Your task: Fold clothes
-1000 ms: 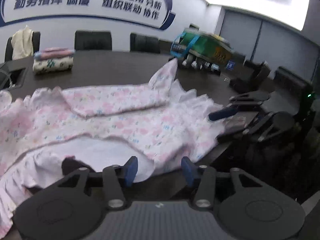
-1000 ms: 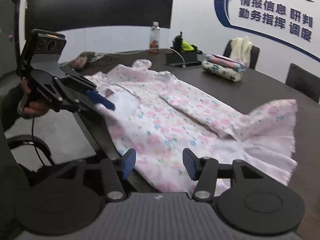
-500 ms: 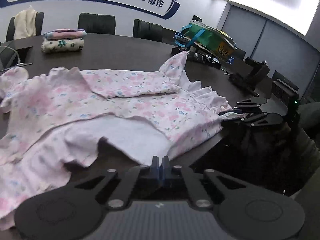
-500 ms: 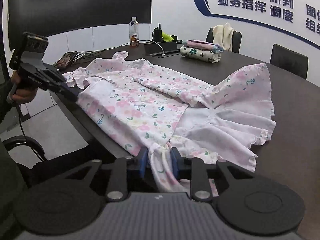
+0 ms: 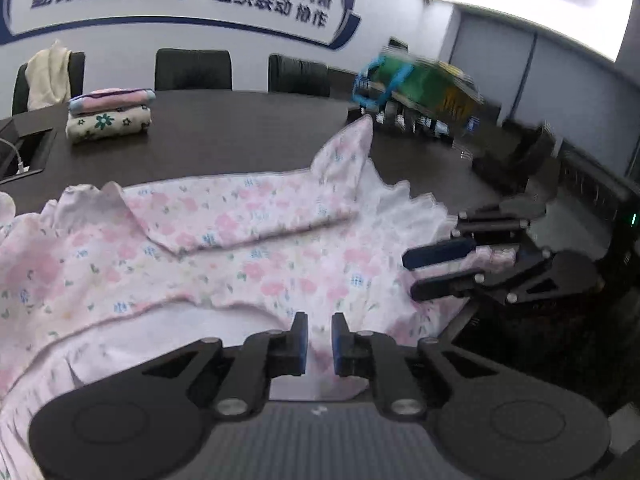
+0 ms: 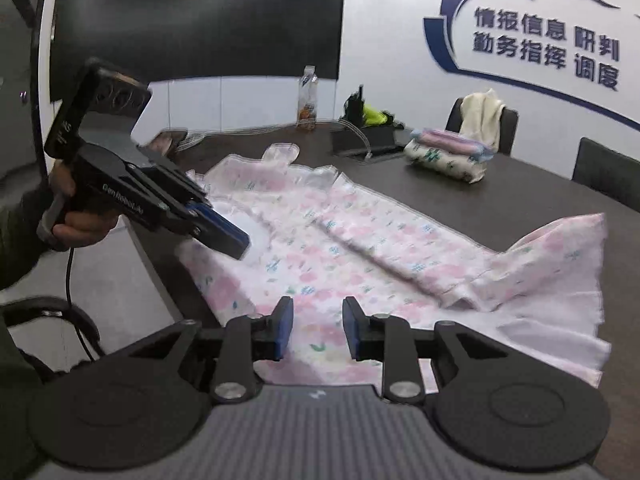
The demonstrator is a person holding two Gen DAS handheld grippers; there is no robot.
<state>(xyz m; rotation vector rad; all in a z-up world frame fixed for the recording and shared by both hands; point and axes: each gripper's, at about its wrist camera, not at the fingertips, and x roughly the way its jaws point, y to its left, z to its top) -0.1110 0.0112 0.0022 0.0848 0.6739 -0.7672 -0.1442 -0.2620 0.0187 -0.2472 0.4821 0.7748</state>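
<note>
A pink floral dress (image 5: 240,240) lies spread on the dark table (image 5: 240,128), with one side folded over its middle. My left gripper (image 5: 320,338) is at the near edge. Its jaws stand a narrow gap apart and are opening, with pale fabric between the pads. In the right wrist view the dress (image 6: 360,248) runs away from my right gripper (image 6: 318,328), which is shut on the floral edge. A person's hand (image 6: 80,224) holds the left gripper (image 6: 232,240) over the dress's left edge. The right gripper (image 5: 436,268) shows at the right with cloth between its fingers.
A stack of folded clothes (image 5: 108,116) sits on the far side of the table. Black chairs (image 5: 192,70) line the wall, one draped with a cream garment. A green bag (image 5: 420,84) stands at the far right. A bottle (image 6: 308,100) and a cable box (image 6: 364,140) stand beyond the dress.
Both grippers stood open a second ago and have closed at the dress's near edge. The right one took hold of the fabric. Both moved away and back.
</note>
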